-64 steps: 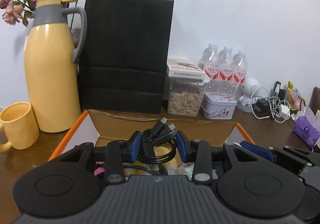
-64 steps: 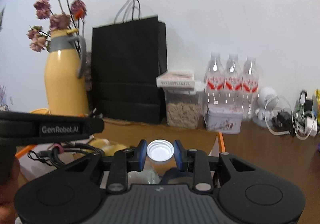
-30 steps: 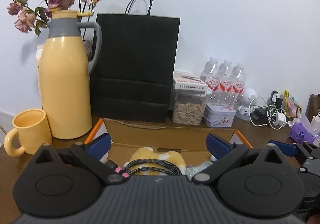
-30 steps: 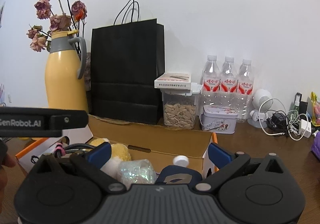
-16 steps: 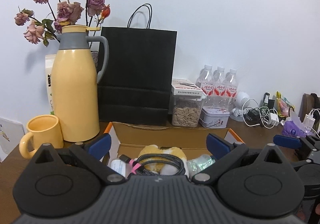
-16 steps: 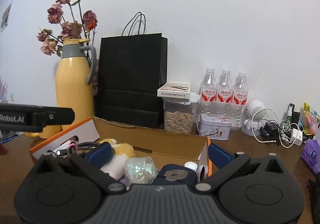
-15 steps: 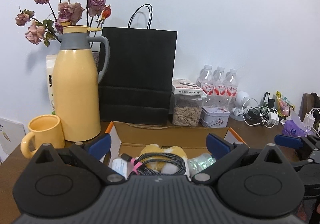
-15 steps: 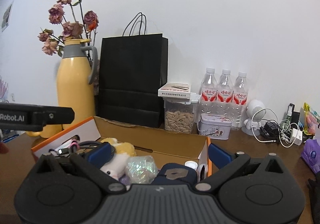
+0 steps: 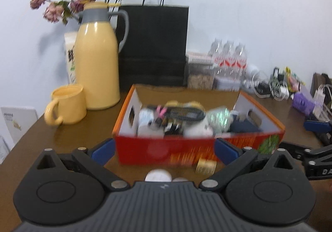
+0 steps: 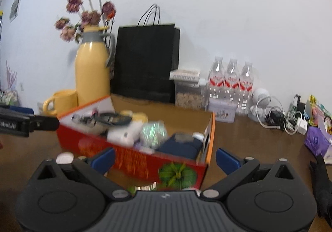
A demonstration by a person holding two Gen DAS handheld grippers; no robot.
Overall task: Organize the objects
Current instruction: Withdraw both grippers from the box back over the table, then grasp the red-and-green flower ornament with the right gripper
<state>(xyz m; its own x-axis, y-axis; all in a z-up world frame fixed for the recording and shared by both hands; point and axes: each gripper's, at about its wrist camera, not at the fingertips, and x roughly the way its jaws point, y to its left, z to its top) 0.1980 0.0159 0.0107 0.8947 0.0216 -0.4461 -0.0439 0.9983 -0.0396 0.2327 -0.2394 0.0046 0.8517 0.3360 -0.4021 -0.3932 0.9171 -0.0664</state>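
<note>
A red and orange cardboard box (image 9: 186, 149) (image 10: 132, 159) stands on the brown table. It holds a coiled black cable (image 9: 184, 112) (image 10: 114, 118), a glittery ball (image 9: 220, 120) (image 10: 153, 131), a navy item (image 9: 244, 127) (image 10: 180, 147), a plush toy and a white bottle cap (image 10: 198, 135). My left gripper (image 9: 164, 150) is open and empty, a little in front of the box. My right gripper (image 10: 165, 159) is also open and empty, facing the box's front right corner. A white lid (image 9: 158, 176) (image 10: 65, 158) and a yellow tape roll (image 9: 205, 165) lie on the table before the box.
Behind the box stand a yellow thermos with dried flowers (image 9: 97, 66), a yellow mug (image 9: 66, 107), a black paper bag (image 9: 153, 45), a jar and water bottles (image 9: 229, 55). Chargers and cables (image 9: 276, 86) and a purple pack (image 9: 303, 103) lie at the right.
The left gripper let go of the cable and the right gripper the bottle cap, both into the box. Both opened wide and have drawn back, so the box's front now shows.
</note>
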